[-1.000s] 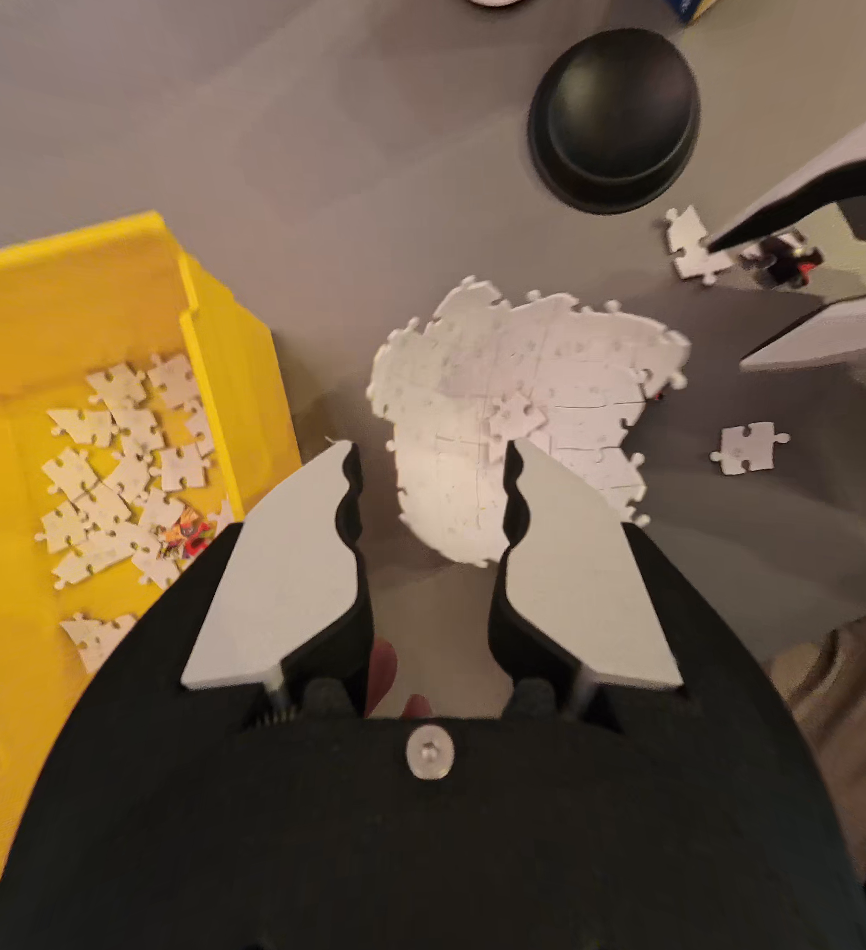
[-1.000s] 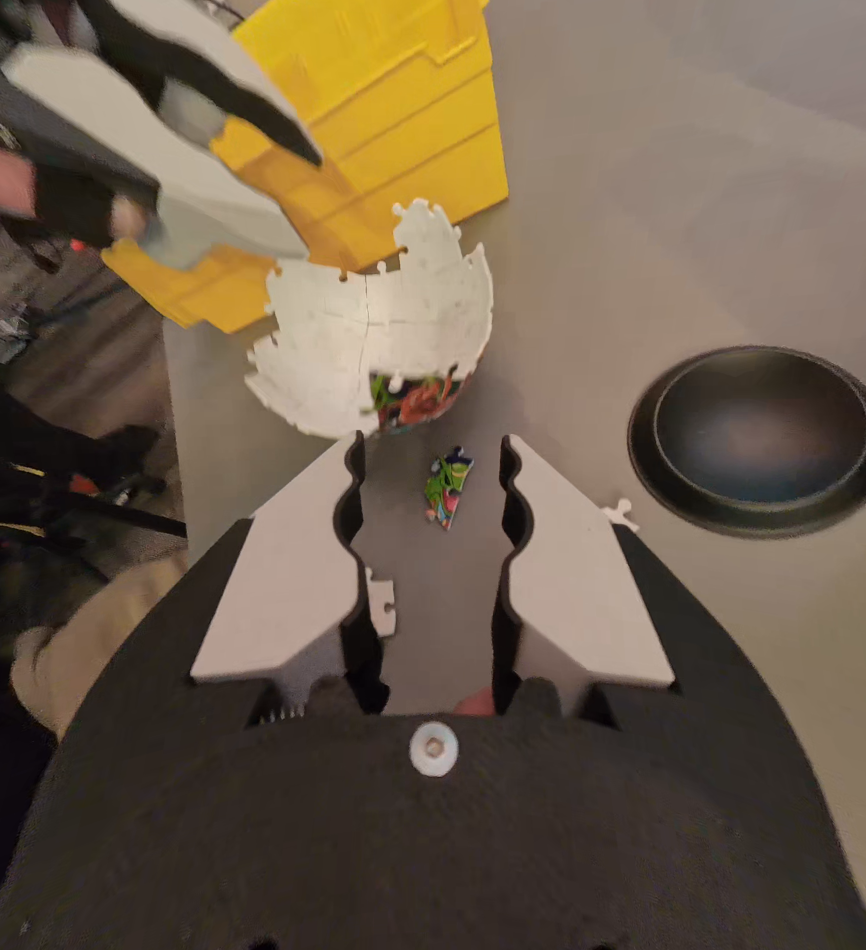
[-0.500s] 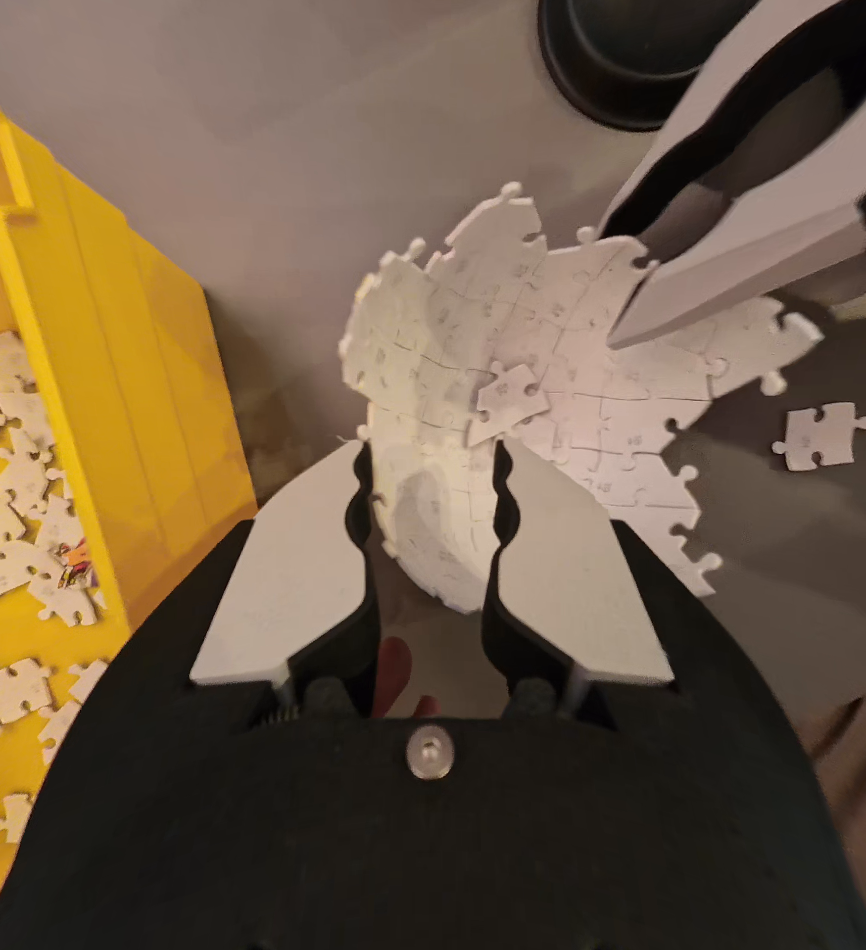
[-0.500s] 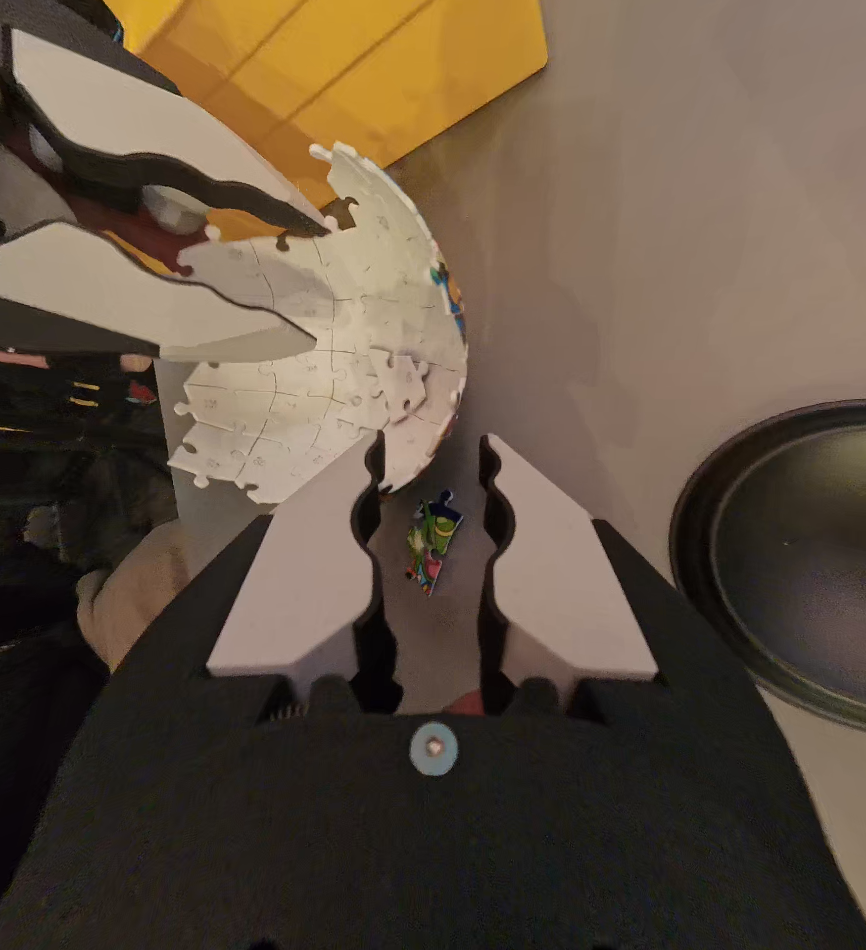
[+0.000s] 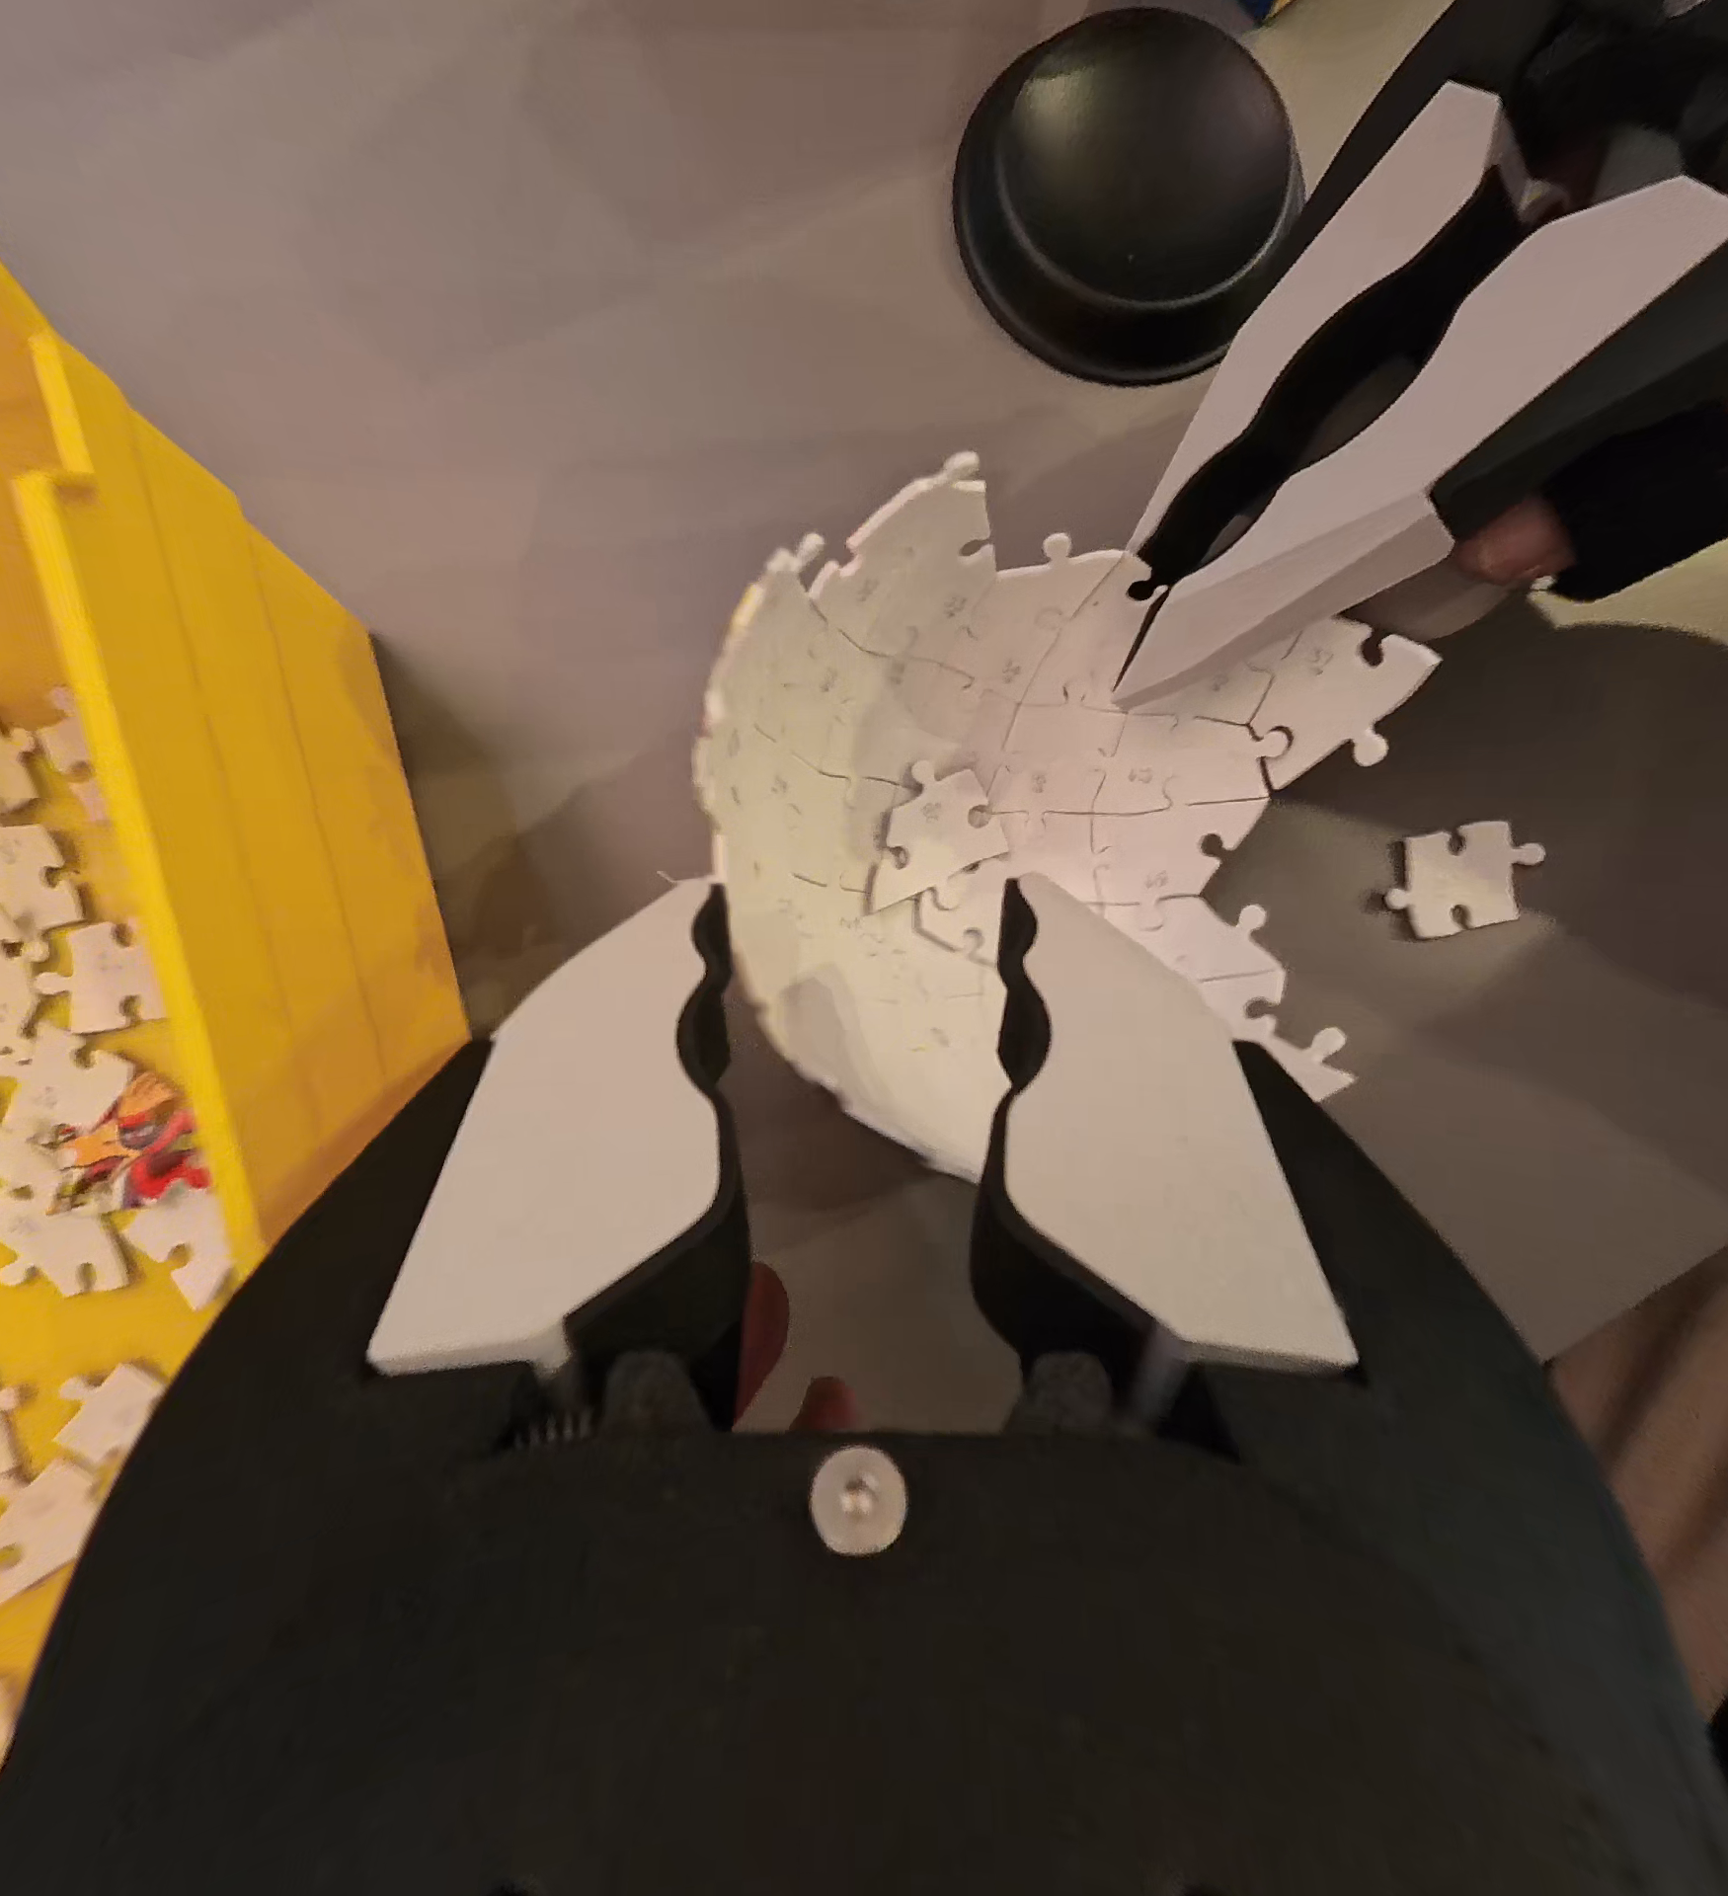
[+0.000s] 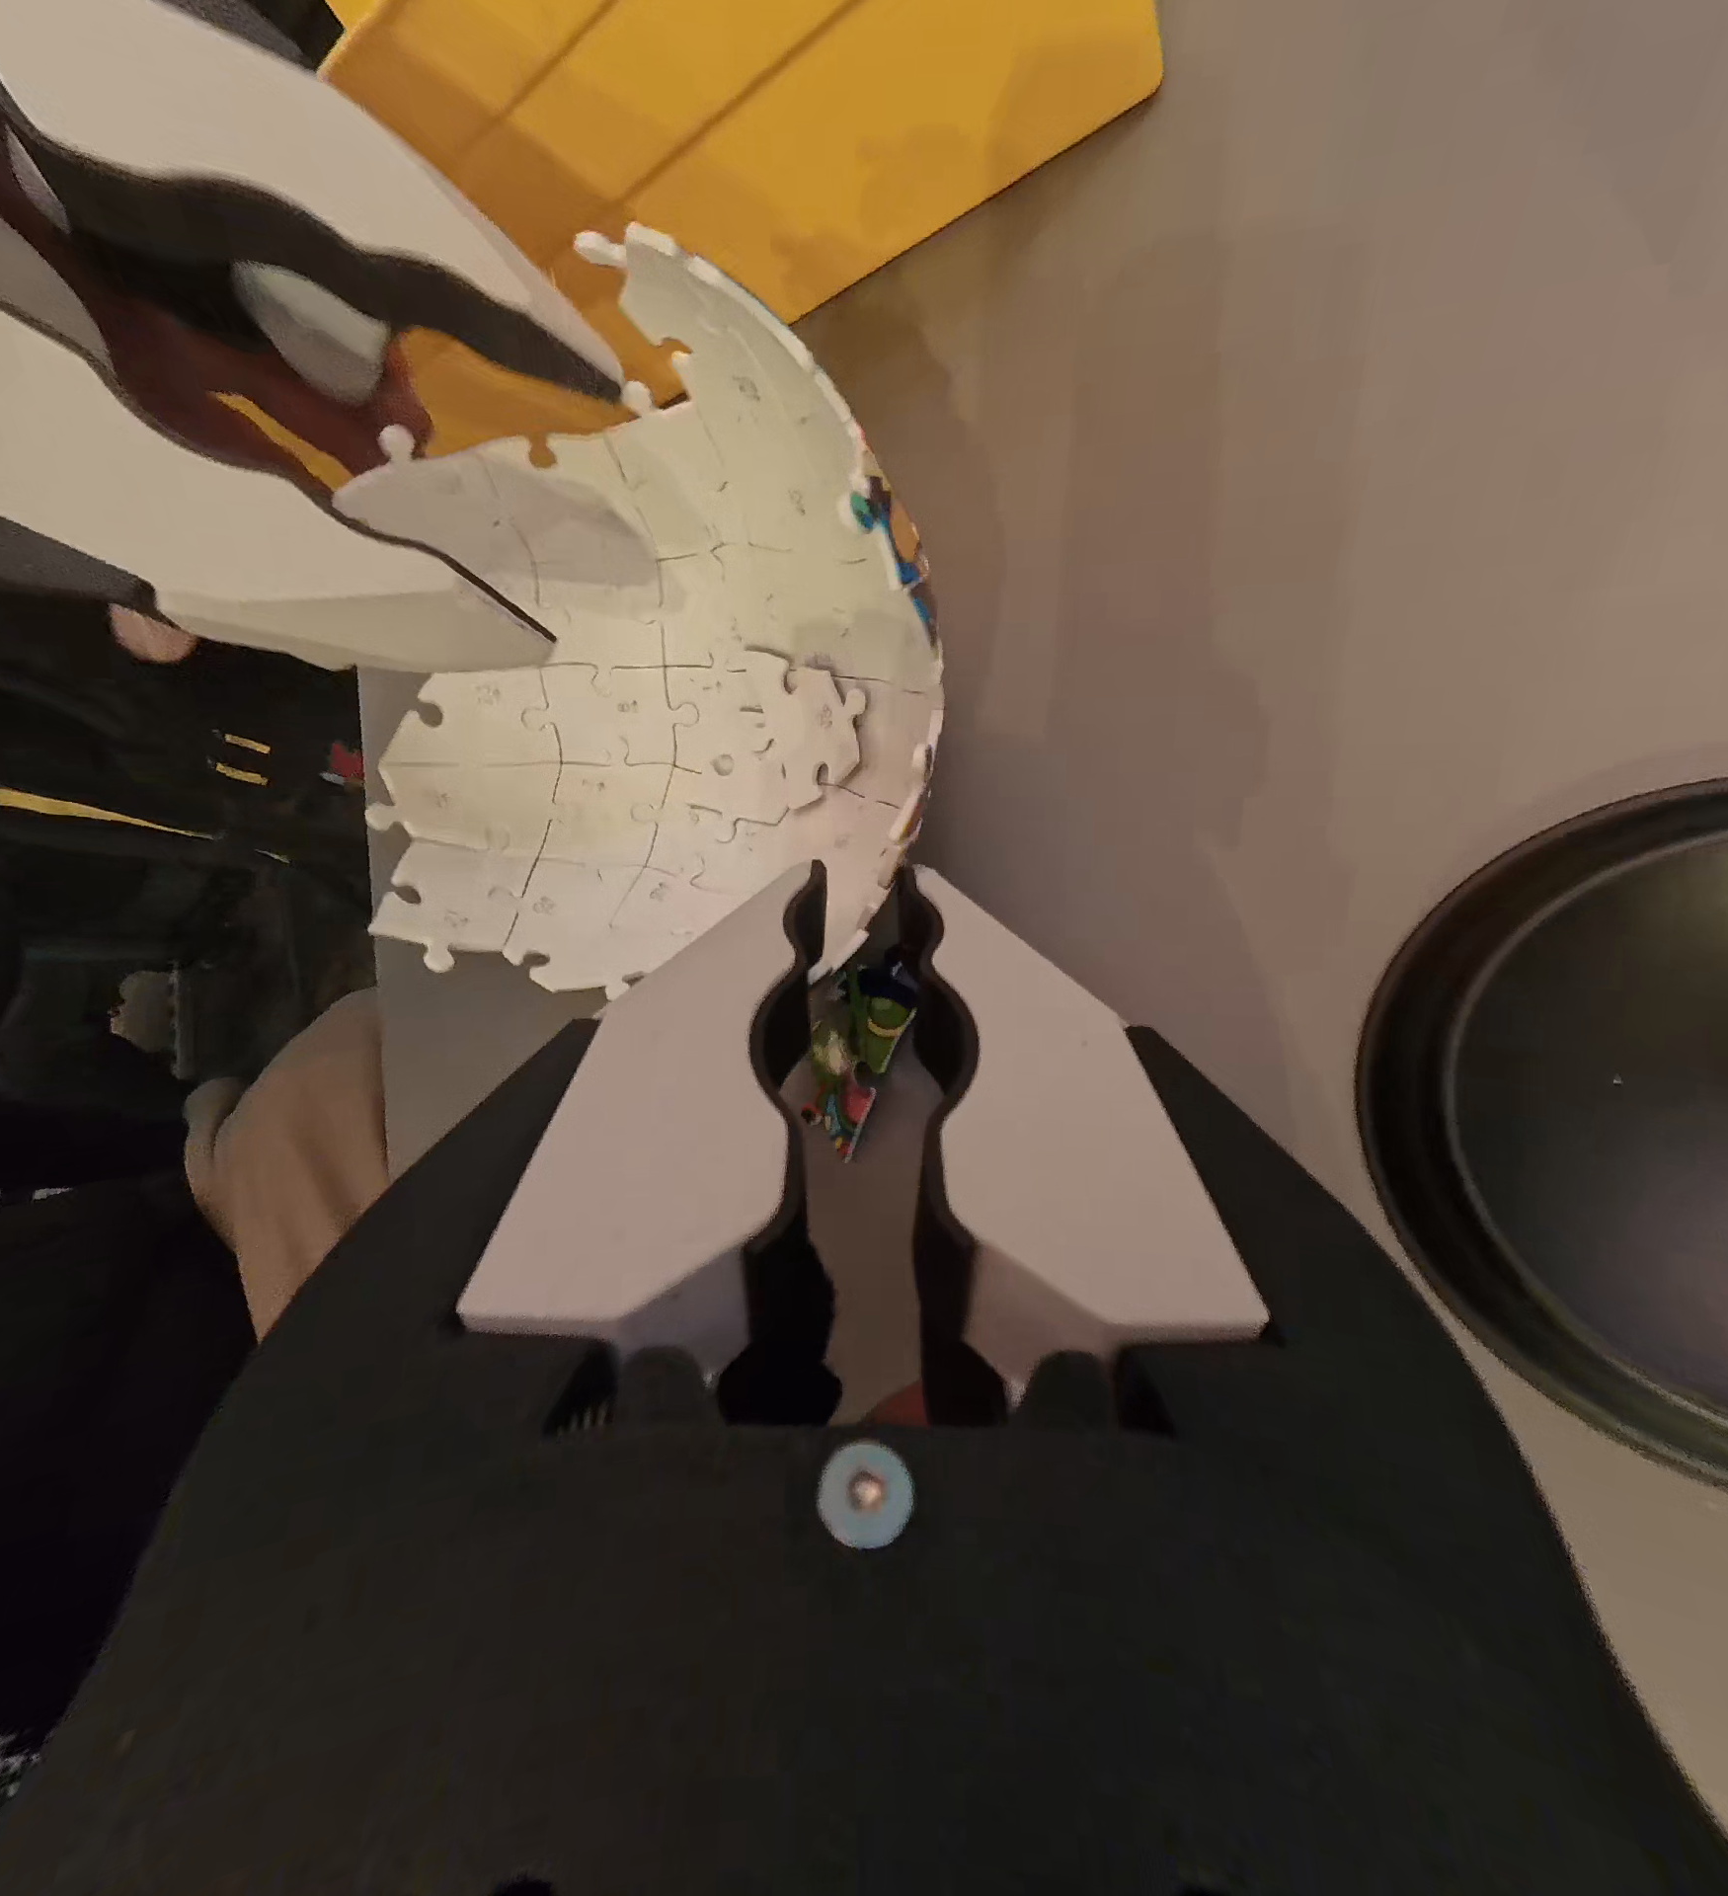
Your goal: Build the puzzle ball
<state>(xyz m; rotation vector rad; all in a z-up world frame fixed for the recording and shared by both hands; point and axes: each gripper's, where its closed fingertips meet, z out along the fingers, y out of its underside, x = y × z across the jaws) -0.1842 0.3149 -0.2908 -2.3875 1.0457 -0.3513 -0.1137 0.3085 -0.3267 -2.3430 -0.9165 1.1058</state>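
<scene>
left wrist view puts my left gripper (image 5: 858, 903) spread wide around the near edge of the half-built puzzle ball (image 5: 952, 821), a white curved shell resting on the grey table (image 5: 532, 359), without clamping it. a loose piece (image 5: 942, 826) lies inside the shell just past my fingertips. my right gripper (image 6: 862, 872) is nearly closed, pinching the shell's rim on the far side. the yellow bin (image 5: 224, 821) of pieces sits left, a black bowl (image 5: 1127, 195) beyond, one white piece (image 5: 1460, 879) to the right, a coloured piece (image 6: 855, 1057) under the right gripper.
</scene>
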